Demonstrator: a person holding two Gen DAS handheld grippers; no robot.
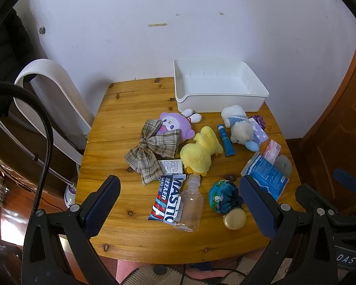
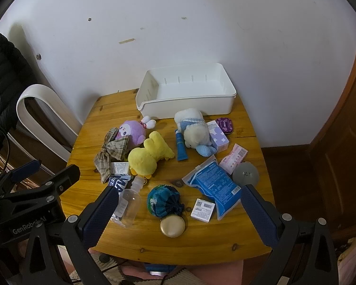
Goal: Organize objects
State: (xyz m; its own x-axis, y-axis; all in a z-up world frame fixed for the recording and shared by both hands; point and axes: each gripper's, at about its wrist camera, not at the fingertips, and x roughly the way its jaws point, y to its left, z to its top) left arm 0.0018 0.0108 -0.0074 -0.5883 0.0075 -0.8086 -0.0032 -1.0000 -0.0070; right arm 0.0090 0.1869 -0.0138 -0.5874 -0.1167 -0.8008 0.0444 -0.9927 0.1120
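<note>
An empty white bin (image 1: 219, 84) (image 2: 186, 87) stands at the back of the wooden table (image 1: 121, 118) (image 2: 225, 235). In front of it lie a purple plush (image 1: 175, 124) (image 2: 131, 130), a plaid bow (image 1: 152, 150) (image 2: 110, 152), a yellow duck plush (image 1: 200, 152) (image 2: 149, 155), a white bear plush (image 1: 238, 124) (image 2: 193, 128), a blue tube (image 1: 226, 140) (image 2: 180, 148), a clear bottle (image 1: 189, 206) (image 2: 129, 203), a globe-print pouch (image 1: 223, 196) (image 2: 163, 200) and a gold compact (image 1: 235, 218) (image 2: 172, 225). My left gripper (image 1: 180, 204) and right gripper (image 2: 180, 213) both hover open above the table's near edge, holding nothing.
A blue packet (image 2: 213, 187) (image 1: 268, 173), a small white box (image 2: 203, 209), a pink pack (image 2: 233, 158), a grey disc (image 2: 245, 173), a purple tin (image 2: 224, 125) and a lilac box (image 2: 217, 135) fill the right side. A white fan (image 1: 52, 99) stands left; a wooden door (image 2: 344, 142) stands right.
</note>
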